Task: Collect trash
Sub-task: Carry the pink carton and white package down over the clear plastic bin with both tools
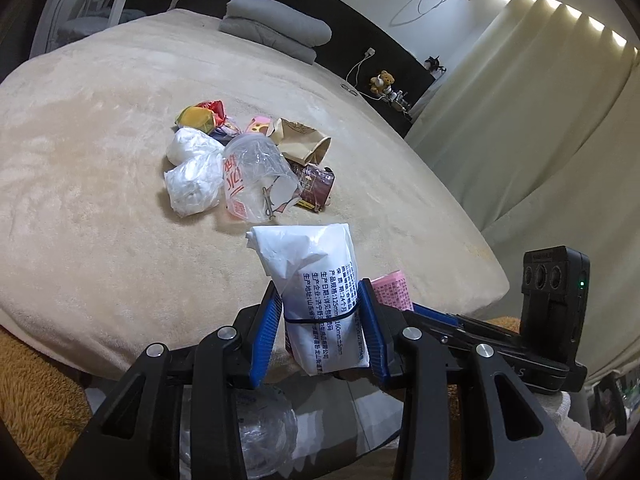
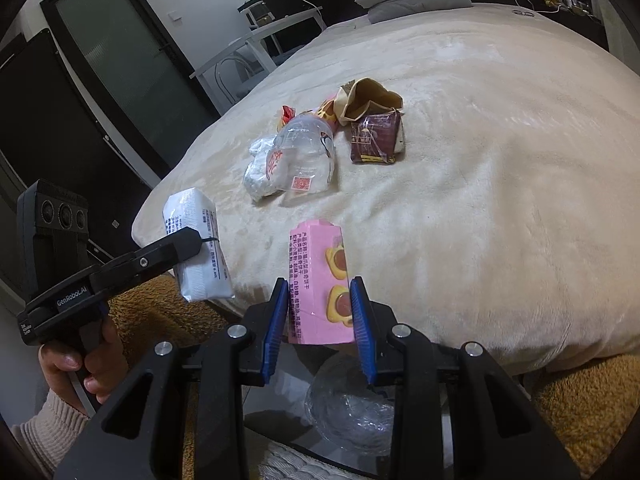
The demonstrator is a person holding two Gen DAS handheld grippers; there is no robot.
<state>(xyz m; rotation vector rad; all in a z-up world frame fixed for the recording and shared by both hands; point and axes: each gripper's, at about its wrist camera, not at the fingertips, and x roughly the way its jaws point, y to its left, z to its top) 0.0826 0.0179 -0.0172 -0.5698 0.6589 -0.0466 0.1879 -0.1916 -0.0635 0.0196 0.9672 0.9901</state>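
Clear crumpled plastic (image 2: 352, 408) lies lowest, under both pairs of tongs, off the near edge of the bed (image 2: 500, 200). Over it, the left tongs (image 1: 320, 312) are clamped on a white tissue pack (image 1: 324, 288) printed with dark text, held upright, and the right tongs (image 2: 320, 300) grip a pink biscuit box (image 2: 320, 280) the same way; the two packs hang side by side just off that near edge. Farther onto the bed, near the middle of its cream plush blanket, the rest of the trash sits in one heap: two white crumpled wads (image 1: 192, 172), a clear plastic bag with red lettering (image 1: 252, 176), a brown paper bag (image 1: 300, 140), a dark maroon carton (image 1: 316, 188) and a red and yellow wrapper (image 1: 204, 114). At the far end of the bed lies a folded grey blanket (image 1: 276, 28). Beyond that, a teddy bear (image 1: 382, 80) sits on a dark ledge beside pale curtains (image 1: 540, 100), and a dark door (image 2: 132, 52) stands off the bed's other side. Tan shaggy fabric (image 2: 580, 400) covers the ground below the near edge.
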